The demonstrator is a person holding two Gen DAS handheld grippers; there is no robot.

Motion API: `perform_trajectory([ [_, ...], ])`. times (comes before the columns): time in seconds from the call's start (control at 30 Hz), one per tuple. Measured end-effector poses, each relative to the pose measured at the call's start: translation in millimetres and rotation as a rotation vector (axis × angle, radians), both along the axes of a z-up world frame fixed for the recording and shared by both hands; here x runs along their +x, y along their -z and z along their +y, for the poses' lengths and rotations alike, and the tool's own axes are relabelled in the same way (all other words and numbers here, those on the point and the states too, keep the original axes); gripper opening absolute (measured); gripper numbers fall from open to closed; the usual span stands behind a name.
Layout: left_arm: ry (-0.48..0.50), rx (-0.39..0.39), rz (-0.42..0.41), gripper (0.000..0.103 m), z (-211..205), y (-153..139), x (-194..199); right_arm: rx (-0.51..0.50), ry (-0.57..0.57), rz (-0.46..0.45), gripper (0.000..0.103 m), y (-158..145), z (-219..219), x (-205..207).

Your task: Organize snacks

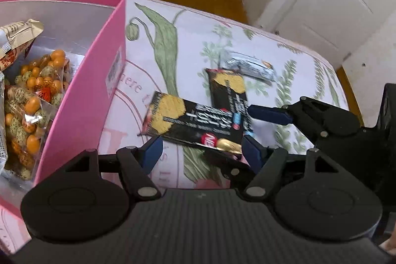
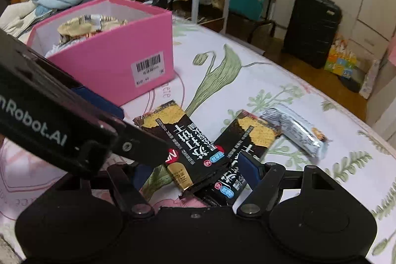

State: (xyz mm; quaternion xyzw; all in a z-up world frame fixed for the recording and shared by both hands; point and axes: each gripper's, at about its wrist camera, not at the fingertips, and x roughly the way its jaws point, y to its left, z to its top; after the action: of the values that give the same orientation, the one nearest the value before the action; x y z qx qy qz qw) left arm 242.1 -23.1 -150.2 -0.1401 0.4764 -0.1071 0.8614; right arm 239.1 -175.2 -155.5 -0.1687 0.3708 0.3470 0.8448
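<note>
Lying on the floral tablecloth beside the pink box, two black cracker packets overlapped. The left gripper stood spread around the nearer packet. The right gripper was spread around the second packet; a silver bar lay just beyond.

I see two black cracker packets overlapping on the bed, a silver snack bar just beside them, and the pink box holding bagged snacks.

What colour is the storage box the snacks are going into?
Pink outside, with a pale whitish interior: the box shows best in the right wrist view.
</note>
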Motion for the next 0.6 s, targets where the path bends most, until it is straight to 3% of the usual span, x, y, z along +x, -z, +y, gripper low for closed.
perform_trajectory([
  [0.2, -0.019, -0.06, 0.019, 0.07, 10.7, 20.6, 1.5, 0.01, -0.02, -0.018, 0.084, 15.1, 4.9, 7.2],
  [0.43, -0.047, -0.157, 0.052, 0.07, 19.3, 36.2, 0.9, 0.133, 0.017, 0.026, 0.083, 14.8, -2.7, -13.5],
  [0.5, -0.043, -0.175, 0.057, 0.07, 20.3, 35.7, -3.5, 0.172, 0.008, 0.069, 0.078, 13.3, -7.1, -27.6],
  [0.6, -0.015, -0.154, 0.044, 0.07, 19.0, 33.2, -13.0, 0.276, 0.002, 0.169, 0.078, 15.5, -15.9, -45.6],
])
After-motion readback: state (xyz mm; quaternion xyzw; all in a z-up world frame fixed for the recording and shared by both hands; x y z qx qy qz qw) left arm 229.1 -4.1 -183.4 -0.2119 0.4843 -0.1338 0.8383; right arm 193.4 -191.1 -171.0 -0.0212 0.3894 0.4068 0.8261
